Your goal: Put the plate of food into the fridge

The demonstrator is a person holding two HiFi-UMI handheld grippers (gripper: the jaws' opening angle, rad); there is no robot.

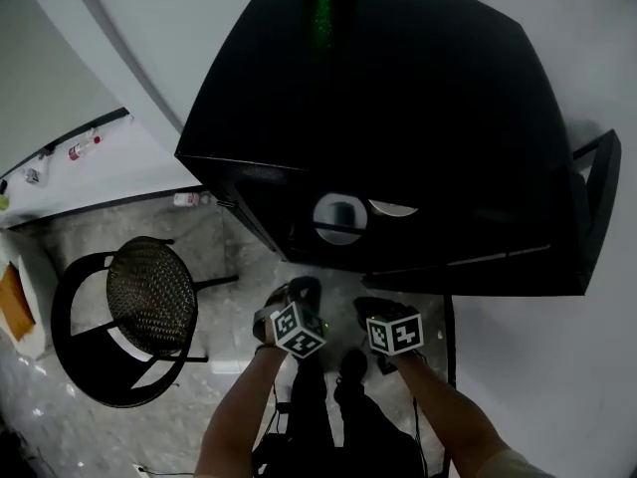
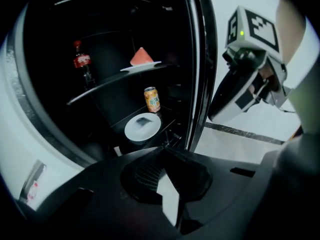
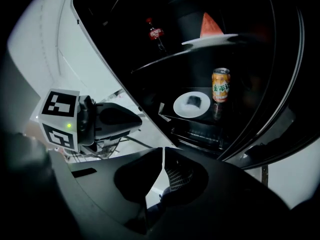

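The black fridge (image 1: 398, 98) stands open in front of me. On its lower shelf lies a white plate (image 2: 143, 126) (image 3: 192, 104) (image 1: 340, 214) with a small dark piece of food on it. My left gripper (image 2: 162, 153) (image 1: 302, 295) is shut and holds nothing, a short way outside the fridge opening. My right gripper (image 3: 163, 151) (image 1: 384, 313) is beside it, jaws together, also with nothing in them. Each gripper shows in the other's view, the right gripper (image 2: 240, 84) and the left gripper (image 3: 102, 119).
An orange can (image 2: 152, 99) (image 3: 220, 85) stands just behind the plate. The upper shelf carries a second plate with a watermelon slice (image 2: 141, 59) (image 3: 210, 29) and a cola bottle (image 2: 81, 64) (image 3: 156, 34). The fridge door (image 1: 595, 202) is at right. A black chair (image 1: 147, 302) stands at left.
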